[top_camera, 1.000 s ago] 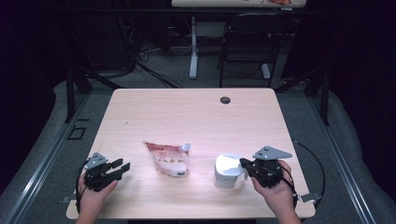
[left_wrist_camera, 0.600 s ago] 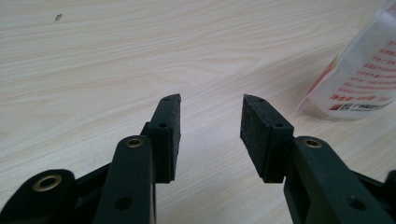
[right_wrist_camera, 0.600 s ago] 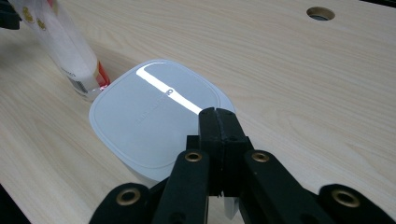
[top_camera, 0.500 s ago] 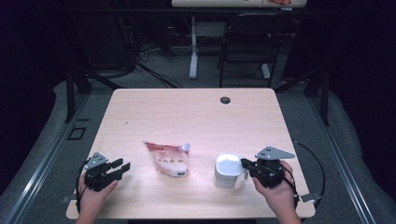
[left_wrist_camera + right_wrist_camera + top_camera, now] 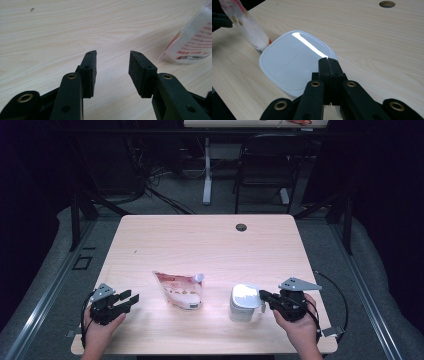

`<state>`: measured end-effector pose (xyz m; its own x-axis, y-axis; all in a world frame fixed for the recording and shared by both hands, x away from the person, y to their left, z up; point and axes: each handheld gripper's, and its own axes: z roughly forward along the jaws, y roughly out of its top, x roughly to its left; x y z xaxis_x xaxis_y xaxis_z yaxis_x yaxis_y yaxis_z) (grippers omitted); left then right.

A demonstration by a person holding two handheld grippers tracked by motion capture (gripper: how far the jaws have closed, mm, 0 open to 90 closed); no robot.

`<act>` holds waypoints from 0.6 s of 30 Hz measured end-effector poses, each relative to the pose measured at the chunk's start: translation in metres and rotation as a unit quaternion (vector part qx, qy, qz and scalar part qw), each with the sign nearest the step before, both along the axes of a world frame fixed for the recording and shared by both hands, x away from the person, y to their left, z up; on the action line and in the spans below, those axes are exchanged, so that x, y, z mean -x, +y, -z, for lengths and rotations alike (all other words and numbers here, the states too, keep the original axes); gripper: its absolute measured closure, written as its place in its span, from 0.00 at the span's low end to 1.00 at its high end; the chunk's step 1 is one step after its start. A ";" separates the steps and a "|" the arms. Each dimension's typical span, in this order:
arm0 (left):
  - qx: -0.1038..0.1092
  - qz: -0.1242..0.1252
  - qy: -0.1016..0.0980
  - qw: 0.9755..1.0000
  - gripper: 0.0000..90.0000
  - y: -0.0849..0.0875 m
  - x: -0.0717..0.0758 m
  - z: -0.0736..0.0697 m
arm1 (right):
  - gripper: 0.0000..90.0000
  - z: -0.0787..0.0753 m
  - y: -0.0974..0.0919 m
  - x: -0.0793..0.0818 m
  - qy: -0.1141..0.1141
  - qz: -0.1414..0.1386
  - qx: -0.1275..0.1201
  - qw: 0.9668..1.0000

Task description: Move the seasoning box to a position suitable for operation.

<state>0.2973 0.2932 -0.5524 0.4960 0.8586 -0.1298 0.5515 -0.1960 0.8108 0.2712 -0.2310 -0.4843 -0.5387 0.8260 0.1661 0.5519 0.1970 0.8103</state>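
Note:
A white rounded-square container (image 5: 244,302) with a glossy lid (image 5: 292,62) stands near the table's front right. My right gripper (image 5: 262,296) is level with it from the right. Its jaws are shut together, tips (image 5: 328,61) at the lid's near rim; I cannot tell if anything thin is caught between them. A red-and-white printed pouch (image 5: 180,290) with a white spout lies at the front centre, left of the container (image 5: 244,22). My left gripper (image 5: 131,299) rests low at the front left, open with nothing between its pads (image 5: 112,56). The pouch (image 5: 195,40) lies off to its right.
The pale wood table (image 5: 210,245) has a round cable hole (image 5: 241,227) near its far edge. A black chair (image 5: 270,165) and a desk leg stand behind the table on the grey floor. Cables trail from both grippers off the front edge.

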 end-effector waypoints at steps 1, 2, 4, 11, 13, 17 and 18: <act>0.000 0.000 0.001 1.000 0.64 0.000 0.000 0.000 | 1.00 0.000 -0.001 0.000 0.002 -0.002 -0.002 1.000; 0.000 0.000 0.000 1.000 0.64 0.000 0.000 0.000 | 1.00 0.000 -0.002 0.000 0.005 -0.001 -0.004 1.000; 0.001 0.000 0.001 1.000 0.64 0.000 0.000 0.000 | 1.00 0.001 -0.003 0.000 0.005 0.000 -0.008 1.000; 0.001 -0.001 0.000 1.000 0.64 0.001 0.000 0.000 | 1.00 0.002 -0.004 0.000 0.005 0.004 -0.019 1.000; 0.001 -0.001 0.000 1.000 0.64 0.001 0.000 0.000 | 1.00 0.003 -0.004 0.000 0.005 0.004 -0.020 1.000; 0.001 -0.001 0.001 1.000 0.64 0.001 0.000 0.000 | 1.00 0.003 -0.005 0.000 0.005 0.006 -0.020 1.000; 0.001 -0.002 0.000 1.000 0.64 0.001 0.000 0.000 | 1.00 0.003 -0.005 0.000 0.006 0.006 -0.020 1.000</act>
